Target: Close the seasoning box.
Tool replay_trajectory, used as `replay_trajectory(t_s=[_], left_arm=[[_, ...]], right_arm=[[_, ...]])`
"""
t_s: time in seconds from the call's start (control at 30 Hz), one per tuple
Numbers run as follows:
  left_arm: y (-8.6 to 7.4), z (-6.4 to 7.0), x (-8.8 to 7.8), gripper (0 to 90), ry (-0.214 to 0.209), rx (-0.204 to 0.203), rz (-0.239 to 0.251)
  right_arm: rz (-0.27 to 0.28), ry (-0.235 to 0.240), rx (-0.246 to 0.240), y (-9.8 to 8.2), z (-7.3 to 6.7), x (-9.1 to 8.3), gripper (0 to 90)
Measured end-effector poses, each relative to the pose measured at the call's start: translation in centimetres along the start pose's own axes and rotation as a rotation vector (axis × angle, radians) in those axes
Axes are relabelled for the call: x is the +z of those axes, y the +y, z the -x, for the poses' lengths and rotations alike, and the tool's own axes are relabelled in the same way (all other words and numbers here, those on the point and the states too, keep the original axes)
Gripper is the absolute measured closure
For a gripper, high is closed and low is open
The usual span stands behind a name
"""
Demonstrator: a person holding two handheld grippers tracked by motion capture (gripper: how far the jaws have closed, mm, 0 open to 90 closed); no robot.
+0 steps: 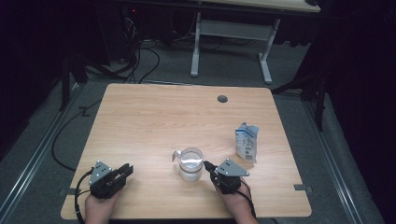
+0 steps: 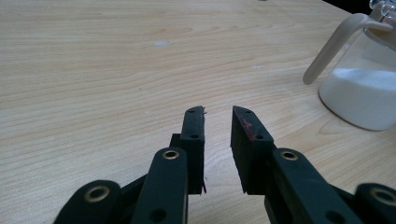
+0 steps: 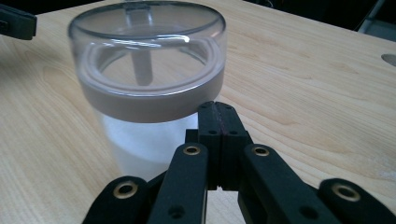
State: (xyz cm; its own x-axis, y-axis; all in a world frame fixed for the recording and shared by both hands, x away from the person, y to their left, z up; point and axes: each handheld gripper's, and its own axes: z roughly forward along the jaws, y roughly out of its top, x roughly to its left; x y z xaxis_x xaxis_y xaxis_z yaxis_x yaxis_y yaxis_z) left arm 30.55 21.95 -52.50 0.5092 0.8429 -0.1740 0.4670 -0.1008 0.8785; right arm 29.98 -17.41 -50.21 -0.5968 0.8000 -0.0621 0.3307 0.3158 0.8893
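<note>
A clear jar with a see-through lid, a beige collar and a side handle stands near the table's front middle, about half full of white powder. My right gripper sits just right of it, its tips close to the glass. In the right gripper view the jaws are pressed together with nothing between them, right in front of the jar. My left gripper rests at the front left, pointing toward the jar. In its own view the left gripper stands a little apart and empty, with the jar ahead at the right.
A blue and white bag stands upright to the right of the jar. The wooden table has a round cable hole near its far edge. Beyond it, cables lie on the floor and a white desk frame stands.
</note>
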Motion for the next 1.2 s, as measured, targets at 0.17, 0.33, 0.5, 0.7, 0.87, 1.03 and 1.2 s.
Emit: replay_trajectory(t_s=[0.17,0.33,0.5,0.7,0.87,1.03,1.2], left_arm=[[-0.1,-0.2,0.0,75.2,0.005,-0.008,-0.004],[-0.1,-0.1,0.1,75.0,0.003,-0.006,-0.009],[-0.2,-0.1,0.0,75.0,0.001,-0.010,-0.009],[-0.2,-0.2,-0.1,75.1,0.000,-0.018,-0.005],[-0.2,-0.4,-0.2,75.3,0.003,-0.024,-0.003],[-0.2,-0.5,-0.3,75.4,0.005,-0.028,0.000],[-0.2,-0.9,-0.6,75.4,0.011,-0.038,0.005]], right_arm=[[0.012,0.035,-0.026,0.1,-1.6,-0.4,90.0],[0.021,0.079,-0.048,0.3,-2.8,-0.3,90.0],[0.018,0.038,-0.006,0.4,-1.1,0.4,90.0],[0.010,0.047,-0.006,0.5,-1.0,1.3,90.0],[0.025,0.074,-0.026,0.7,-2.3,0.7,90.0],[0.034,0.151,-0.075,0.9,-4.5,0.5,90.0],[0.027,0.100,-0.030,1.1,-3.1,1.5,90.0]])
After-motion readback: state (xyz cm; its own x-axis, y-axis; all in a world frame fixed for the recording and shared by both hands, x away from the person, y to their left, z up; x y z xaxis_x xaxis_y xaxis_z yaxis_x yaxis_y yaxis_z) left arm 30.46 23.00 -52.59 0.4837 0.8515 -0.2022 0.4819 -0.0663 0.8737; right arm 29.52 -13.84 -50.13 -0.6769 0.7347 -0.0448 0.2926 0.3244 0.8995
